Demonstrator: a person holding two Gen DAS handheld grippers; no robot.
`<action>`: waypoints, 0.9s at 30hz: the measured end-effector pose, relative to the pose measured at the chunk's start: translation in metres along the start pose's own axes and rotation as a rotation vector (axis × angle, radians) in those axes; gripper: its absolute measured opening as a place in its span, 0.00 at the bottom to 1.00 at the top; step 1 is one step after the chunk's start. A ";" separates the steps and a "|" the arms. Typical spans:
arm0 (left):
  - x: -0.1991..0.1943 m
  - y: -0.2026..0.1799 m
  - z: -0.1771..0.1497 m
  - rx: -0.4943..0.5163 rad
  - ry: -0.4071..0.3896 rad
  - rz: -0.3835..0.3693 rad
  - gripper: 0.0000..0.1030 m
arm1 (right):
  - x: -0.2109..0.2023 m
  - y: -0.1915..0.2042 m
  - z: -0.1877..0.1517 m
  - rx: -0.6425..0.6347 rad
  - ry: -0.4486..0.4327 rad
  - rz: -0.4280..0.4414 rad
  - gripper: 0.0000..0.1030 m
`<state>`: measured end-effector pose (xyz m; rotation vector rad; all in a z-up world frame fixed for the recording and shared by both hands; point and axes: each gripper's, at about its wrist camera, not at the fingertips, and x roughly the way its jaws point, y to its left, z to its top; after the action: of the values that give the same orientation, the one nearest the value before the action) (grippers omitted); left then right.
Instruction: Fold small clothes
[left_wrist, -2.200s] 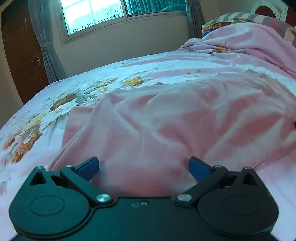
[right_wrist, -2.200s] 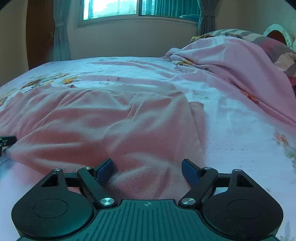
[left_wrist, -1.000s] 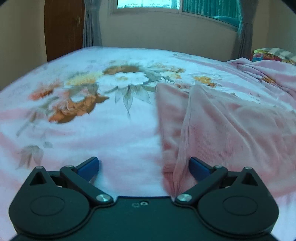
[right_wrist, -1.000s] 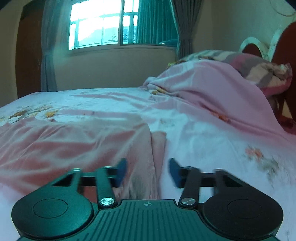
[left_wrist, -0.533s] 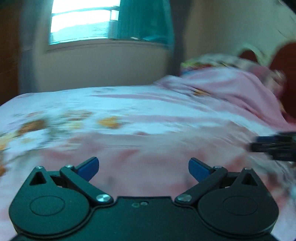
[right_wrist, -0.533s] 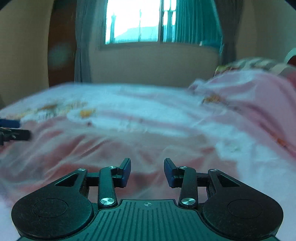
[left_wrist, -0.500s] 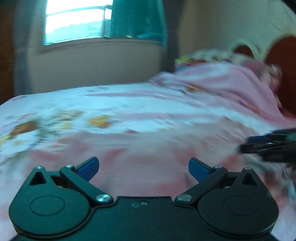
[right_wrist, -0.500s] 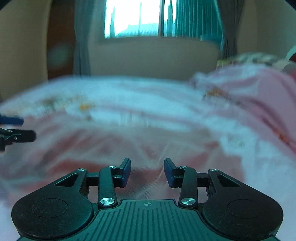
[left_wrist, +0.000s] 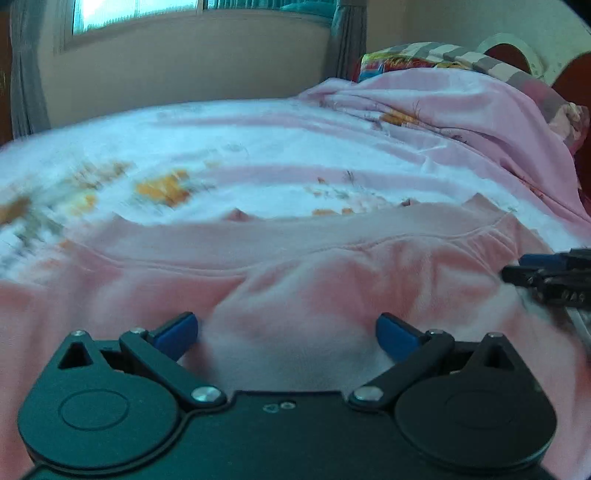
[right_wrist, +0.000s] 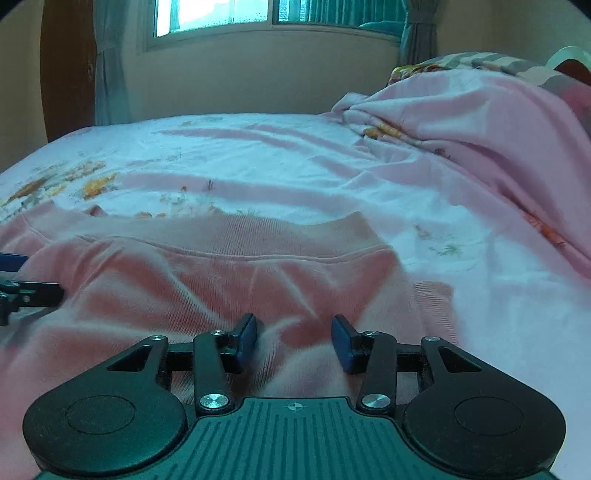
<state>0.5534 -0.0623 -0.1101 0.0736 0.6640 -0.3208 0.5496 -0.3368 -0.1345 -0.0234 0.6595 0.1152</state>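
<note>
A pink ribbed garment (left_wrist: 295, 266) lies spread on the bed, its banded hem running across the far side; it also shows in the right wrist view (right_wrist: 229, 273). My left gripper (left_wrist: 286, 332) is open wide, low over the garment's near part. My right gripper (right_wrist: 293, 338) is partly open, with a raised fold of the pink cloth between its blue pads (right_wrist: 247, 338), not clamped. The right gripper's tips show at the right edge of the left wrist view (left_wrist: 554, 277). The left gripper's tips show at the left edge of the right wrist view (right_wrist: 22, 288).
The floral bedsheet (right_wrist: 258, 166) stretches beyond the garment. A bunched pink blanket (right_wrist: 480, 122) and striped pillows (left_wrist: 461, 59) lie at the right. A wall with a window (right_wrist: 258, 14), curtains and a wooden door (right_wrist: 66, 66) stands behind the bed.
Both grippers swung from the garment's side edges to face its middle and dropped low over it. The right jaws narrowed from wide to partly open. The left jaws stayed wide.
</note>
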 end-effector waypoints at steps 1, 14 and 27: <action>-0.020 0.009 -0.010 0.020 -0.050 0.002 0.99 | -0.012 -0.004 -0.004 0.002 -0.029 0.017 0.45; -0.087 0.122 -0.075 -0.061 0.030 0.193 0.99 | -0.064 0.013 -0.055 -0.025 -0.016 0.001 0.59; -0.059 0.195 -0.067 -0.404 0.010 -0.285 0.99 | -0.136 -0.008 -0.080 0.011 -0.197 0.054 0.59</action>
<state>0.5314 0.1499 -0.1336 -0.4083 0.7391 -0.4544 0.3950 -0.3630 -0.1142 0.0164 0.4646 0.1632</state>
